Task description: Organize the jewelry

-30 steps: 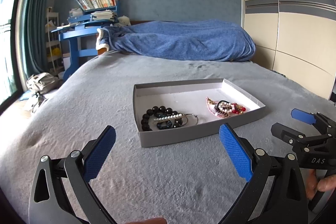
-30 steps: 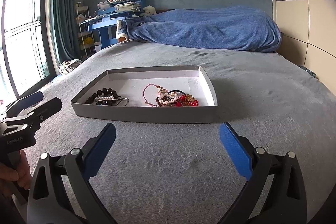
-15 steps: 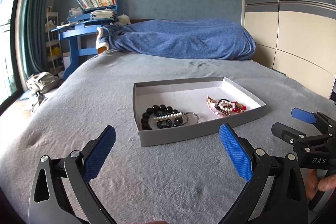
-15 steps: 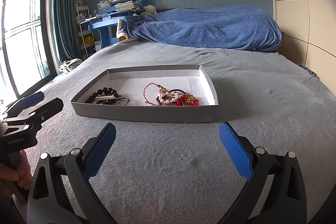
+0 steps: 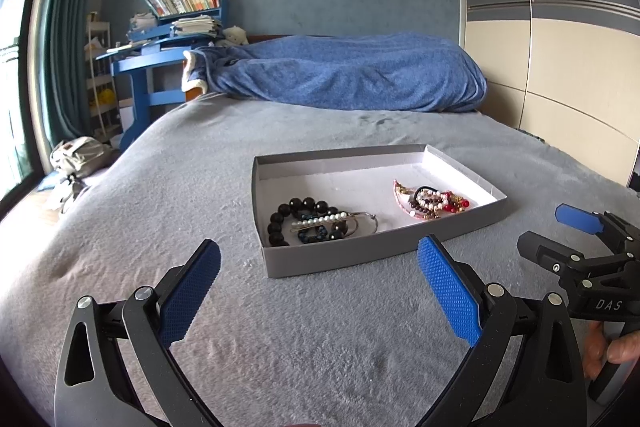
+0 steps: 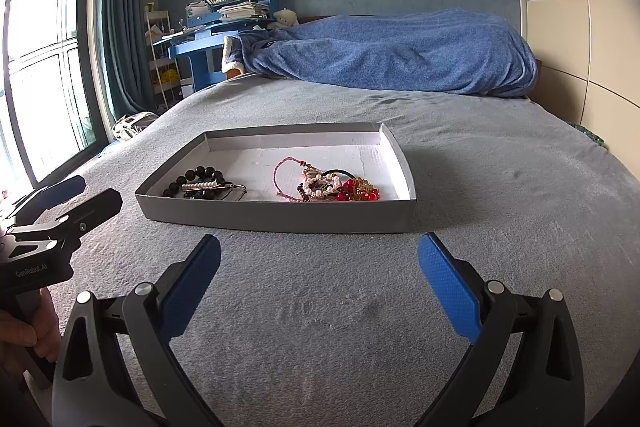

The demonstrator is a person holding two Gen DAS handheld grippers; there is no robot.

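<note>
Nothing shifted: both grippers [image 5: 319, 291] [image 6: 319, 289] stay spread apart; tray [image 6: 280, 217] holds black beads [image 6: 192, 180] and a tangled pile [image 6: 332, 186].

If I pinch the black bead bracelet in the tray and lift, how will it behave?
The black bead bracelet will likely hang as a limp loop, being strung round beads. A pearl pin and a wire ring lie across it, so they may drag along. The smooth beads could slip between the pads; the cardboard tray looks light and might shift.
</note>
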